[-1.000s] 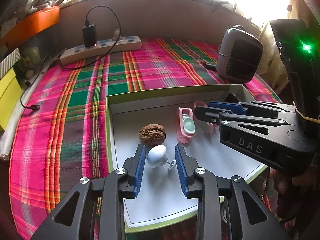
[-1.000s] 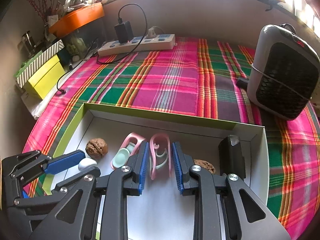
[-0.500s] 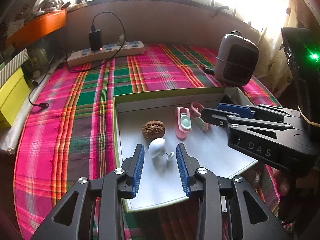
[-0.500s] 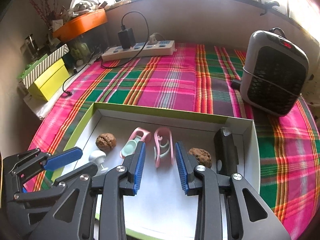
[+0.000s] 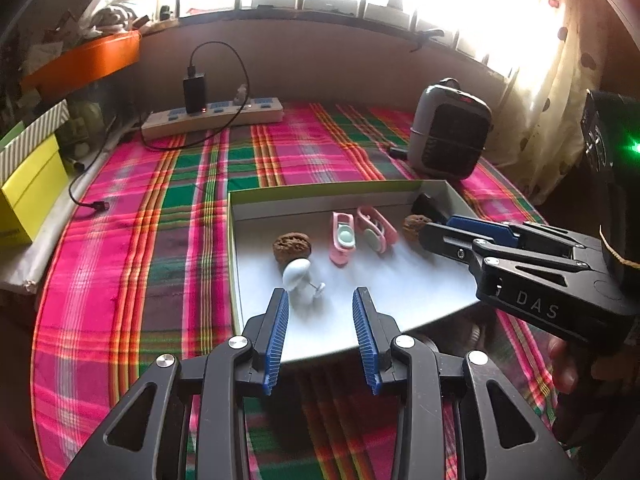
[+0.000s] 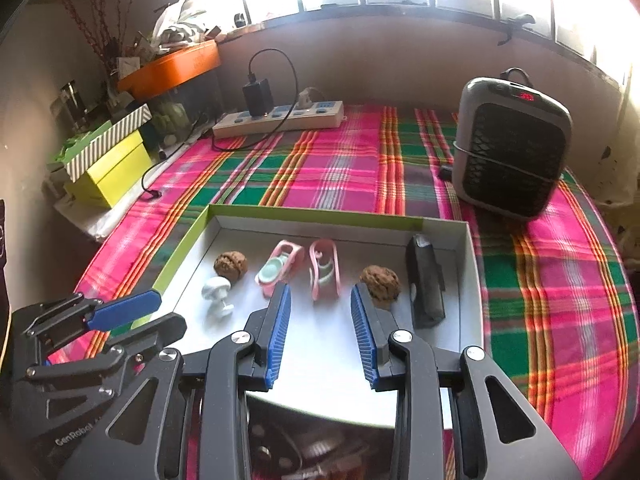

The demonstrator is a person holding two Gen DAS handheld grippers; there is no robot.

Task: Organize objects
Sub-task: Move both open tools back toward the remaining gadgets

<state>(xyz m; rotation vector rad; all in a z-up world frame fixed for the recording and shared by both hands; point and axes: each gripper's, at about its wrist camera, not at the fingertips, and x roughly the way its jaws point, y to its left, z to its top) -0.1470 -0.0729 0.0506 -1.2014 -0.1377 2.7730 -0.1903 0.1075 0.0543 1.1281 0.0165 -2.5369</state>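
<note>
Now the left gripper point(image 5: 320, 312) and right gripper point(image 6: 320, 312) both gape wide, empty, over the near end of the white tray point(image 6: 320, 356). Inside lie a white knob point(image 5: 298, 276), two walnuts point(image 6: 231, 264), pink clips point(image 6: 325, 268) and a black block point(image 6: 425, 284).

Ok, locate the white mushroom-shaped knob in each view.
Left wrist: white mushroom-shaped plastic knob lies just beyond the left gripper, left of centre, in front of a brown walnut.
Right wrist: lower left, near the box's left wall.
Shared landmark: that same walnut right behind it.
</note>
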